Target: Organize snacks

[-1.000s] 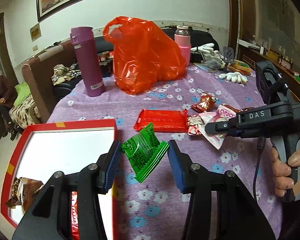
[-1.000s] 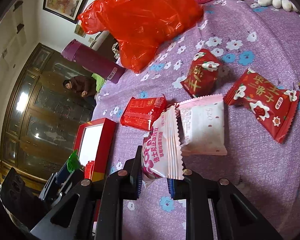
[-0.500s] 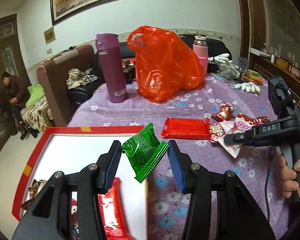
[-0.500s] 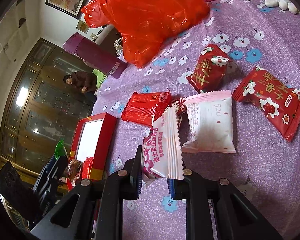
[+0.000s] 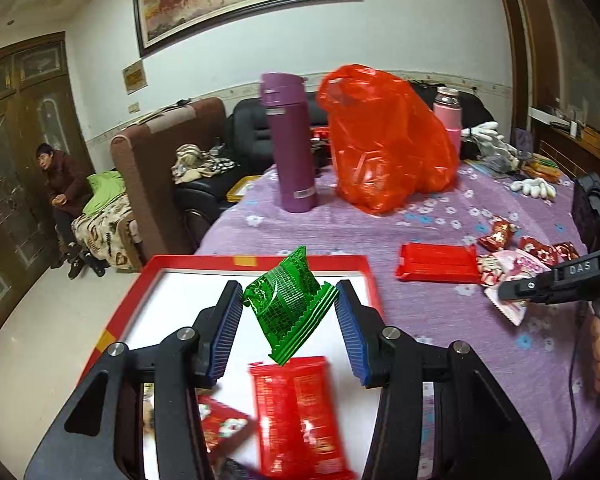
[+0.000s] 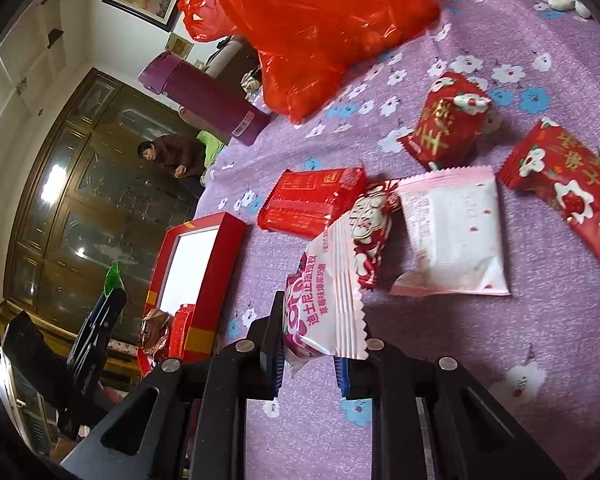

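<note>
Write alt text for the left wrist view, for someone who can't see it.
A handheld tool grips a green snack packet above a red-rimmed white box that already holds red packets. Beyond, on a purple floral tablecloth, stand an orange plastic bag and a purple flask.

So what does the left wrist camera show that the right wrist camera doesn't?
Only the left wrist view shows the red pack lying inside the red box and the pink bottle. Only the right wrist view shows the pale pink packet lying flat on the cloth. Both show the green packet in the left gripper, the pink-and-white packet in the right gripper, and the orange bag.
</note>
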Demonstrator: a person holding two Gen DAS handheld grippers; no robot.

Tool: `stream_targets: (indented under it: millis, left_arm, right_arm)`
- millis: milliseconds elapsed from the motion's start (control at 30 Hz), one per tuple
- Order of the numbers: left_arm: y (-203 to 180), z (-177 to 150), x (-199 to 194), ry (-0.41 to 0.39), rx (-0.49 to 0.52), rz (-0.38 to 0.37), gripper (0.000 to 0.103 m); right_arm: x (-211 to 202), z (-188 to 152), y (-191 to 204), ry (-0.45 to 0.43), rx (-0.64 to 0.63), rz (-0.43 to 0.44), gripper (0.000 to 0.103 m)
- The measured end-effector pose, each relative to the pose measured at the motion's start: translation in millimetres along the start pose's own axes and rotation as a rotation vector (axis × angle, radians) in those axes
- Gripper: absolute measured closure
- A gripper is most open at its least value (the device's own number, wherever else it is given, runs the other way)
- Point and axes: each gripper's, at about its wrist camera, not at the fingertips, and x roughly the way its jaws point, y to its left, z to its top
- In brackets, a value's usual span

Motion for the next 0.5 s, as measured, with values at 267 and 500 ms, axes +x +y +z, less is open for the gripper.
stream_targets:
  millis: [267,500]
  left_arm:
    - [32,-9,8,0.007,-0.031,0.064,0.056]
    - [52,-18,13,0.023,-0.06,0.091,0.056]
  right_arm:
    - [5,-4,27,-0.003,-0.034,0.028,0.084]
    - [26,-4,85,0.019,-0.132,0.097,0.084]
